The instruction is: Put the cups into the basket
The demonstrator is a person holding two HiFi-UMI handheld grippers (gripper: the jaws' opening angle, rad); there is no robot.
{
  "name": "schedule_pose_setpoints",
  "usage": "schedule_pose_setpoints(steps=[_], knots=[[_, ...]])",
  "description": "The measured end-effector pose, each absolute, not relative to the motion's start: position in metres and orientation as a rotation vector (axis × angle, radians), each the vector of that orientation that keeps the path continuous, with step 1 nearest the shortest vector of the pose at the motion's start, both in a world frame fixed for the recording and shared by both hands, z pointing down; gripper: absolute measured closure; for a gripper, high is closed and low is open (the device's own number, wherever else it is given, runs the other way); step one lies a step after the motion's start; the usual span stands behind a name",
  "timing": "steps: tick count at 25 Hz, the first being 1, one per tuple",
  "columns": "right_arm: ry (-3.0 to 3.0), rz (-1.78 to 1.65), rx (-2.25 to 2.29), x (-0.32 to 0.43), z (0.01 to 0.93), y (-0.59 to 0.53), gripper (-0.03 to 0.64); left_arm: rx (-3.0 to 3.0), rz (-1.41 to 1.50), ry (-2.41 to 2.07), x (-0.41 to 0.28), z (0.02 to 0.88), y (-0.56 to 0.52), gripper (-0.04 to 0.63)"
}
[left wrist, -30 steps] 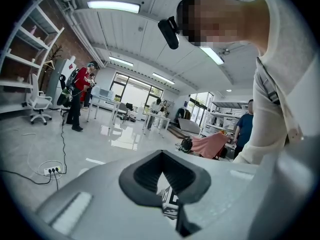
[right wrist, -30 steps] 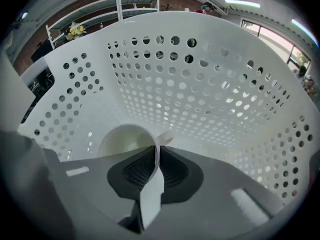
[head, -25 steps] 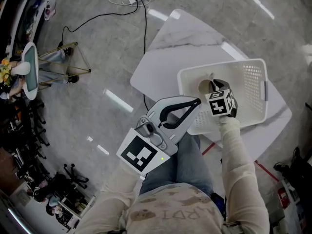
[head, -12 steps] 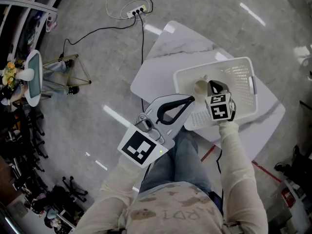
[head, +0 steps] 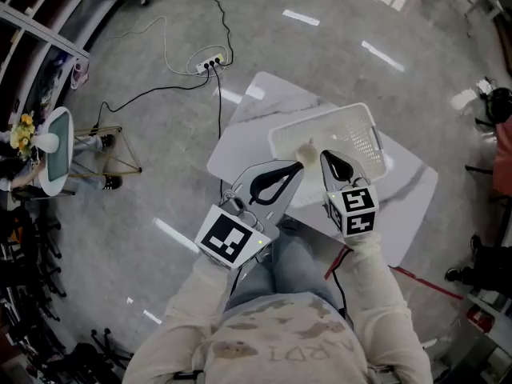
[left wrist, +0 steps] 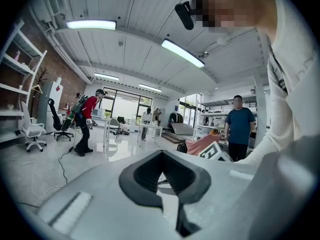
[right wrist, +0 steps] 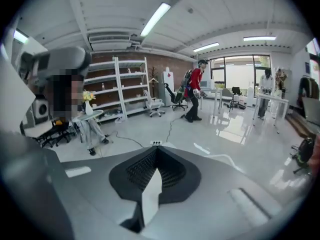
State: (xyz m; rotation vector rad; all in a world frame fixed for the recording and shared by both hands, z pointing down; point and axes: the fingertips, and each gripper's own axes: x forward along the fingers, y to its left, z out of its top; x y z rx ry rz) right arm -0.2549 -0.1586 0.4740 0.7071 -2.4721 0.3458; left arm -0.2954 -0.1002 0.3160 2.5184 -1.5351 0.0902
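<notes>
A white perforated basket (head: 322,118) stands on the white table (head: 254,102). A cream cup (head: 306,151) lies inside it near the left wall. My left gripper (head: 298,166) is shut and empty, its tips at the basket's near left edge. My right gripper (head: 324,157) hovers over the basket's near side, just right of the cup, also shut with nothing held. Both point up and outward: the left gripper (left wrist: 161,154) and the right gripper (right wrist: 157,150) views look across the room, with jaws closed to a point.
A power strip (head: 210,64) with cables lies on the floor beyond the table. A small round stand with flowers (head: 46,144) is at far left. A person in blue (left wrist: 238,126) and a person in red (right wrist: 193,93) stand in the room, near shelves (right wrist: 125,86).
My right gripper has drawn back from the cup inside the basket, toward the near side. Both grippers have lifted, and the table and basket look smaller and farther away.
</notes>
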Motion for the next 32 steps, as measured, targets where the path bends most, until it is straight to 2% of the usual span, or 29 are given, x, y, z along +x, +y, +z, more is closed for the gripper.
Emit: schedule_pose_setpoints(steps=[6,13,23,32], knots=[[-2.680,0.326,0.760,-0.233,0.375,-0.104,0.594,2.503,0.103,-1.549,-0.279,0.295,-0.062,0.595],[-2.888,0.322,0.780,-0.205,0.300,-0.030,0.594,2.559,0.051,-1.550,-0.250,0.268,-0.011,0.595],[-3.016,0.263,0.767,-0.201,0.258,0.061,0.594,2.621,0.023,-1.487,-0.229,0.251,0.064,0.595],[-3.042,0.229,0.772,-0.198,0.241,0.084,0.594,2.651,0.006,-1.486,-0.223,0.237,0.084,0.595]])
